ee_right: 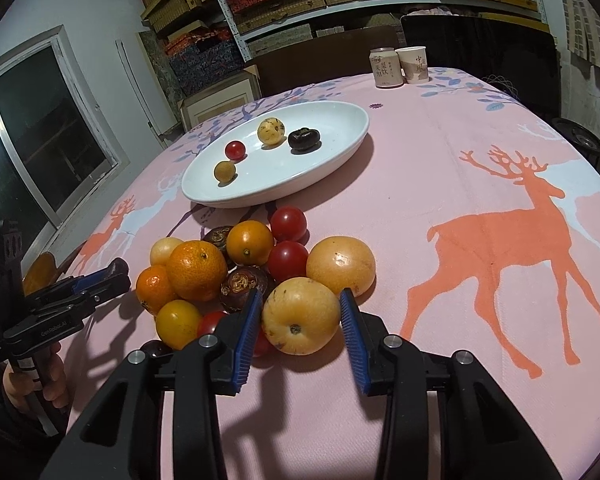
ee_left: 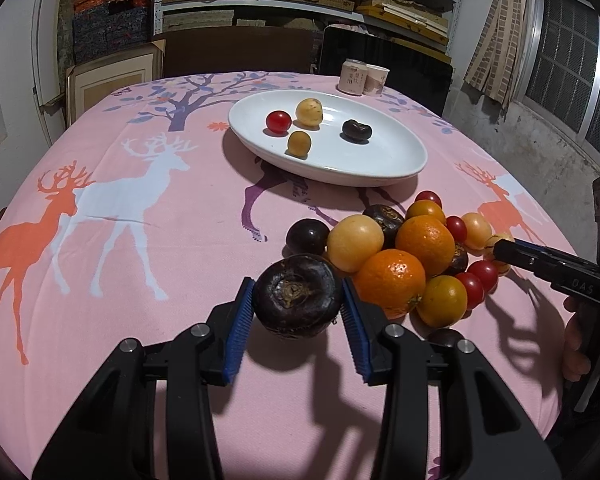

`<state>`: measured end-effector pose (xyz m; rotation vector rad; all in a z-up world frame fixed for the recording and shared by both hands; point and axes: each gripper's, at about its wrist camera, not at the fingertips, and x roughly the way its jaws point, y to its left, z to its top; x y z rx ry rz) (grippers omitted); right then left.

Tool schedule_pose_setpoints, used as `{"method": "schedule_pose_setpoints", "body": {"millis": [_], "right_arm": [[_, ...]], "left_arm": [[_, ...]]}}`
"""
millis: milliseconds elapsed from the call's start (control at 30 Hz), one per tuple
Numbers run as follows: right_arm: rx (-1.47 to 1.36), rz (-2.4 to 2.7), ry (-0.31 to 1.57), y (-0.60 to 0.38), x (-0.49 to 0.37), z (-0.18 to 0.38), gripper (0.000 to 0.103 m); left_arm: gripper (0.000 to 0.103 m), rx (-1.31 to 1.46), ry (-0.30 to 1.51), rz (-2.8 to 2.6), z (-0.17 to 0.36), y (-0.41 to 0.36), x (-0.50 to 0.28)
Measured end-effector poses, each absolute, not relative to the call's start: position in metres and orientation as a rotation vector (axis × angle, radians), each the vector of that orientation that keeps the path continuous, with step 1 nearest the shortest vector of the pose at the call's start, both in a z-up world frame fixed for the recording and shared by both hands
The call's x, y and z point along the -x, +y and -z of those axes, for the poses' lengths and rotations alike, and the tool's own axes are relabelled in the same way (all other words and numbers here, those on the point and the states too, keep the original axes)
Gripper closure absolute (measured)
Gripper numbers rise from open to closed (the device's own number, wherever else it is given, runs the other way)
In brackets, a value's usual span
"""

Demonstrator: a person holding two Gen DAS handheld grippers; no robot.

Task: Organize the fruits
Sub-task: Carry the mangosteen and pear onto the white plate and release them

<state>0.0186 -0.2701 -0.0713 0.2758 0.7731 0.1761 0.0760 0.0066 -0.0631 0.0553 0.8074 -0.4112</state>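
On the left, the left gripper [ee_left: 298, 304] has its jaws clamped on a dark water chestnut [ee_left: 297, 301] at the near edge of the fruit pile [ee_left: 412, 256] on the desk [ee_left: 140, 280]. On the right, the right gripper [ee_right: 298, 320] has its jaws closed around a pale yellow loquat-like fruit [ee_right: 300, 315] at the pile's other side. Both look like pick-ups in progress, so the next move is probably a clean lift clear of the neighbouring fruits, then a carry to the white oval dish [ee_left: 380, 168], where four fruits already lie.
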Motion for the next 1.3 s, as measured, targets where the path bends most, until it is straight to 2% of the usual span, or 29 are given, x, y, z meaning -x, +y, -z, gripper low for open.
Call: {"method": "schedule_pose_setpoints", "body": {"millis": [433,633,900,1300], "right_arm": [[-0.337,-0.202,0.762,-0.278,-0.019,0.064,0.063],[-0.327,-0.237,0.707,-0.283,-0.036,0.027,0.063],[-0.372,-0.275,0.704,-0.293,-0.101,-0.007,0.063],[-0.298,-0.215,0.882,-0.274,-0.209,0.039,0.063]], "left_arm": [[0.061,-0.052,0.810,0.412,0.058,0.009,-0.075],[0.061,-0.064,0.773,0.442,0.031,-0.002,-0.086],[0.061,-0.118,0.745,0.504,0.007,-0.052,-0.133],[0.061,-0.182,0.872,0.497,0.051,-0.112,-0.213]]}}
